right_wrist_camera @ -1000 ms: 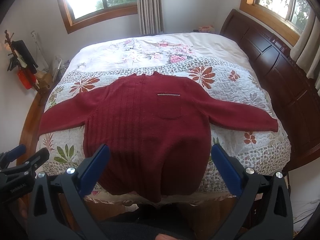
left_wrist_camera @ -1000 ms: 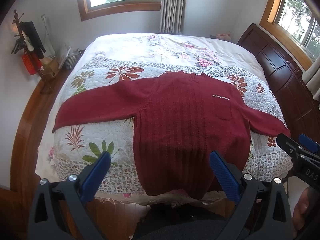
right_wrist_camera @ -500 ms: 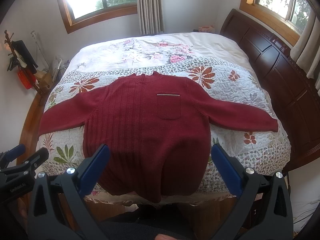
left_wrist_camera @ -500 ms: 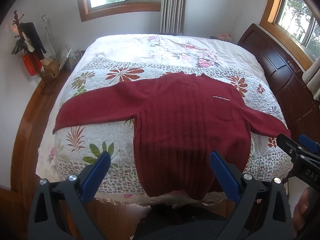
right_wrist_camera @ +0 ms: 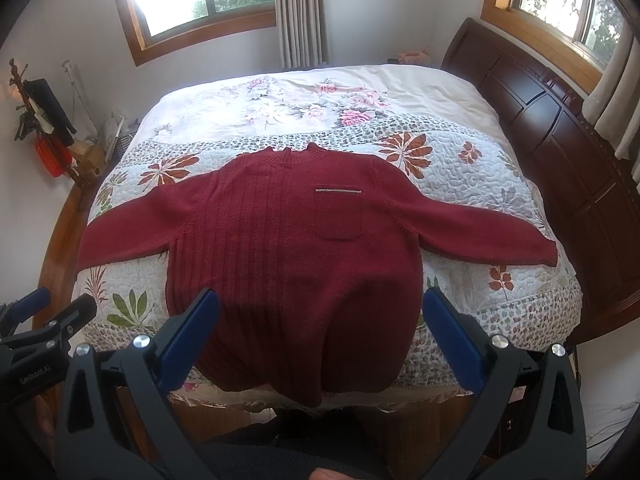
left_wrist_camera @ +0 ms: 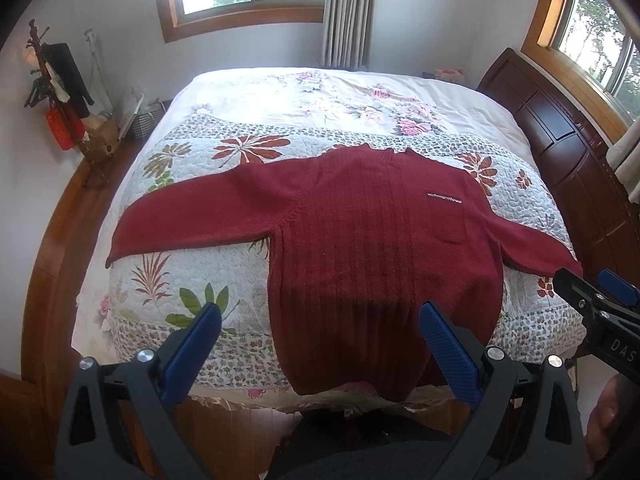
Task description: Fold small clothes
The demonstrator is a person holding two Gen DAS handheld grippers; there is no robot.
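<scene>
One sweater, one bed, two claws.

A single dark red sweater (left_wrist_camera: 384, 248) with two sleeves spread out and one chest pocket (right_wrist_camera: 339, 220) lies on one bed (left_wrist_camera: 248, 300) under one floral quilt (right_wrist_camera: 460, 168). Two claws are in view, the left claw (left_wrist_camera: 320, 336) and the right claw (right_wrist_camera: 322, 320), each with two blue-padded fingers set wide apart. Two wood-framed windows, one gray curtain (left_wrist_camera: 347, 12) and one dark wooden headboard (right_wrist_camera: 560, 132) complete the count.

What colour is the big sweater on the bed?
Dark red knitted sweater, ribbed down its front; the right wrist view shows it best.
</scene>
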